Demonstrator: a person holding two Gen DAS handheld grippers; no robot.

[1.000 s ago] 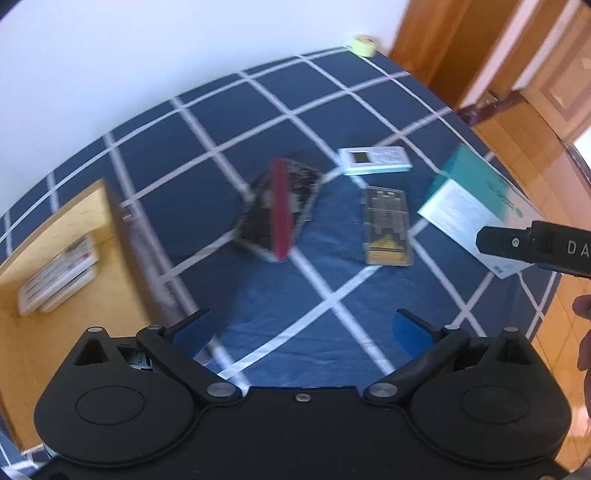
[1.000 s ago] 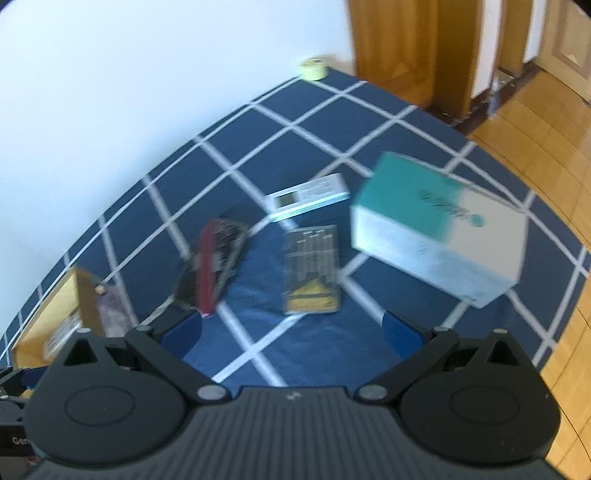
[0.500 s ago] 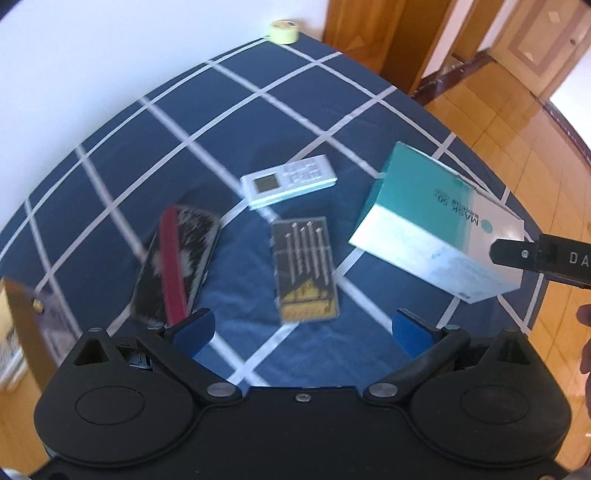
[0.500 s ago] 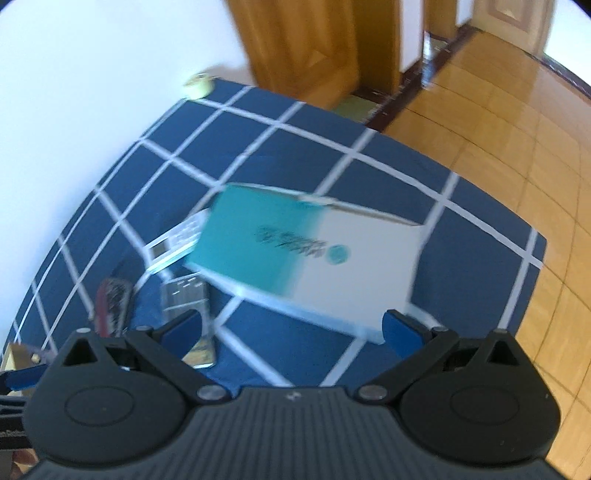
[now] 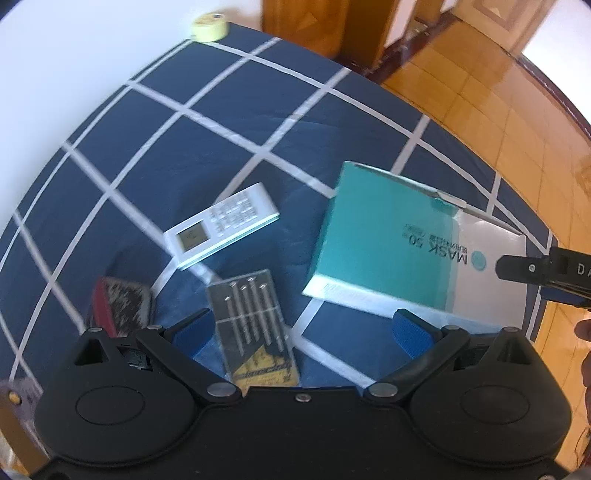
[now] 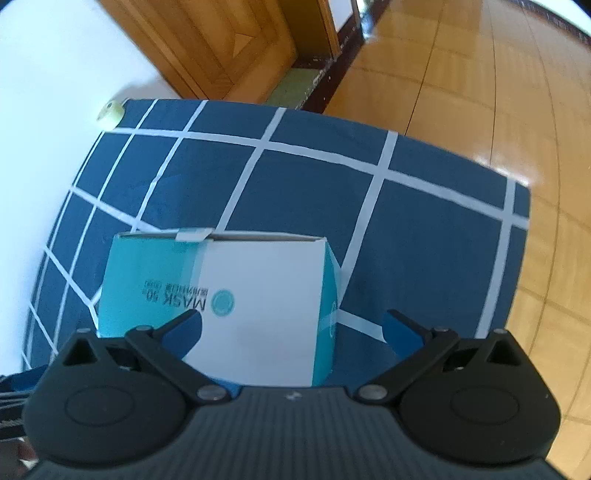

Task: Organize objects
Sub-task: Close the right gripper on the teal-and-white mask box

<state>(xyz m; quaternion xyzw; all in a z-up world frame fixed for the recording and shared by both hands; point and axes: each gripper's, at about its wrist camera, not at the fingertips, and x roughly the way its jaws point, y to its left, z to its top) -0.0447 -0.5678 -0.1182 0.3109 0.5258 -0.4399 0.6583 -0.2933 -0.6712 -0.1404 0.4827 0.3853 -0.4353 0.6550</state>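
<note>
A teal and white mask box (image 5: 410, 251) lies on the blue checked cloth (image 5: 221, 122). In the right wrist view the box (image 6: 229, 295) sits just ahead of my open right gripper (image 6: 291, 332), between its blue pads and apart from them. My left gripper (image 5: 301, 330) is open and empty, hovering over a clear case of small screwdrivers (image 5: 255, 325). A white remote (image 5: 221, 225) lies beyond the case. A red and black patterned item (image 5: 122, 306) lies to the left, partly hidden by my left finger. Part of the right gripper (image 5: 546, 273) shows at the right edge.
A yellow tape roll (image 5: 208, 26) sits at the table's far corner by the white wall; it also shows in the right wrist view (image 6: 110, 110). Wooden floor (image 6: 480, 92) and a wooden door (image 6: 207, 44) lie past the table's right edge. A wooden box corner (image 5: 14, 410) shows at lower left.
Both grippers have swung to the right. The left view has left the wooden box and come over the screwdriver case. The right gripper has closed in on the mask box.
</note>
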